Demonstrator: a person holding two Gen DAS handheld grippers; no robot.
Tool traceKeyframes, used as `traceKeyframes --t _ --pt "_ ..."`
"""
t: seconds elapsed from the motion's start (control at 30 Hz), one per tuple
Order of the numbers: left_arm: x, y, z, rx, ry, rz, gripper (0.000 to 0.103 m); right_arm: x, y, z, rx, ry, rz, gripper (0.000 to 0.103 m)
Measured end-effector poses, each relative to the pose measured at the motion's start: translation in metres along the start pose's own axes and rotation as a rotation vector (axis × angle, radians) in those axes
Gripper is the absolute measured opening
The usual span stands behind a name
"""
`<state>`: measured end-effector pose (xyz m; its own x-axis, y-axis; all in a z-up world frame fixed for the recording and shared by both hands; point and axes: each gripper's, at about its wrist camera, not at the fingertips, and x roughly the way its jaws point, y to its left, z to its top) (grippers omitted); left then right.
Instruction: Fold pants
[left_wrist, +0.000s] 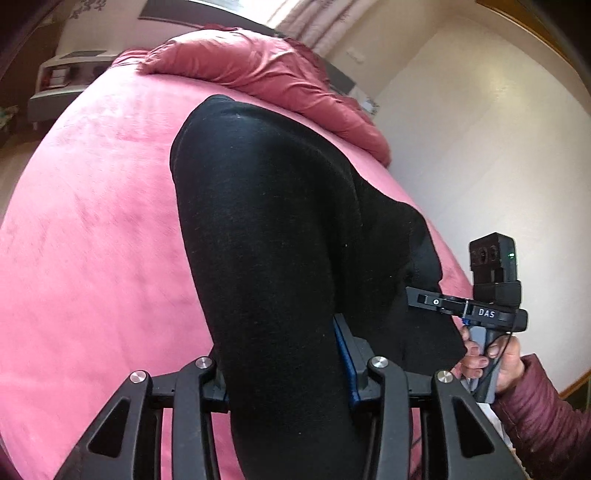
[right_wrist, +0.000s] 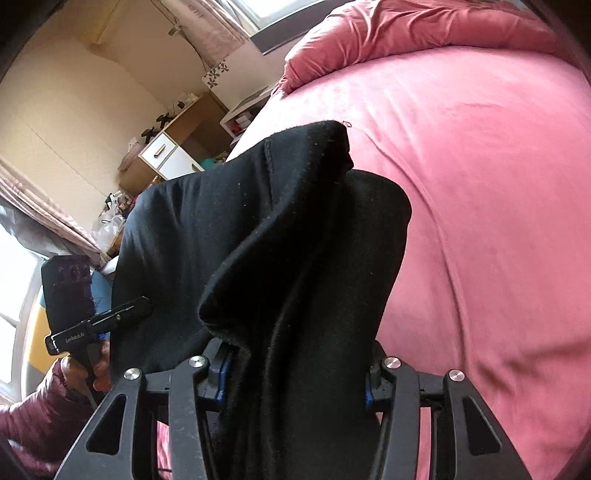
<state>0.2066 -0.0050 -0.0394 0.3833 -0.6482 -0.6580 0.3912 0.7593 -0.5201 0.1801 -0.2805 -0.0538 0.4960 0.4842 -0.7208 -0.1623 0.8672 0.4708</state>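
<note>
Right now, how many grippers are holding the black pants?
2. The left gripper clamps one bunch of the black pants above the pink bed; the right gripper clamps another bunch beside it.

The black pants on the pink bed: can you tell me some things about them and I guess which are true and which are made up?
1. The pants are black. True.
2. The left gripper is open with nothing in it. False: black cloth fills the gap between its fingers, which are closed on it.
3. The right gripper is closed on the pants too. True.
4. The bed cover under them is blue. False: it is pink.
5. A bunched pink duvet lies at the far end of the bed. True.
6. The pants lie flat and neatly folded. False: both grippers hold them up, draped and bunched.
</note>
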Motion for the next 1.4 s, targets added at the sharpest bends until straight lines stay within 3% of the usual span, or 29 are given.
traceKeyframes --t 0.3,0.37,0.43,0.53,0.67,0.77,0.93,0.97,1.07,1.2,1.4 --pt "0.064 0.027 0.035 -0.045 0.058 0.119 0.046 0.069 -0.014 0.063 0.032 0.077 -0.054 0.051" --pt "0.081 0.04 0.042 -0.072 0.096 0.137 0.05 0.087 -0.023 0.067 0.046 0.109 -0.077 0.053" --pt "0.091 0.055 0.042 -0.105 0.099 0.132 0.061 0.102 -0.035 0.066 0.072 0.126 -0.082 0.061" --pt "0.089 0.063 0.037 -0.11 0.078 0.126 0.071 0.105 -0.045 0.057 0.099 0.101 -0.045 0.066" --pt "0.077 0.053 0.033 -0.11 0.057 0.165 0.072 0.097 -0.05 0.052 0.118 0.088 -0.027 0.071" --pt "0.064 0.044 0.028 -0.099 0.031 0.202 0.072 0.087 -0.04 0.051 0.102 0.08 -0.082 0.077" --pt "0.031 0.044 0.007 -0.082 -0.021 0.291 0.072 0.061 -0.01 0.055 0.012 -0.01 -0.199 0.077" --pt "0.026 0.042 0.004 -0.08 -0.033 0.304 0.072 0.053 -0.001 0.054 -0.02 -0.035 -0.238 0.075" --pt "0.019 0.029 -0.003 -0.082 -0.069 0.359 0.072 0.032 0.023 0.047 -0.098 -0.084 -0.262 0.057" --pt "0.018 0.015 -0.014 -0.078 -0.089 0.421 0.072 0.026 0.045 0.029 -0.191 -0.067 -0.26 0.046" --pt "0.027 -0.001 -0.022 -0.015 -0.09 0.494 0.072 0.039 0.039 0.008 -0.217 0.011 -0.364 0.045"
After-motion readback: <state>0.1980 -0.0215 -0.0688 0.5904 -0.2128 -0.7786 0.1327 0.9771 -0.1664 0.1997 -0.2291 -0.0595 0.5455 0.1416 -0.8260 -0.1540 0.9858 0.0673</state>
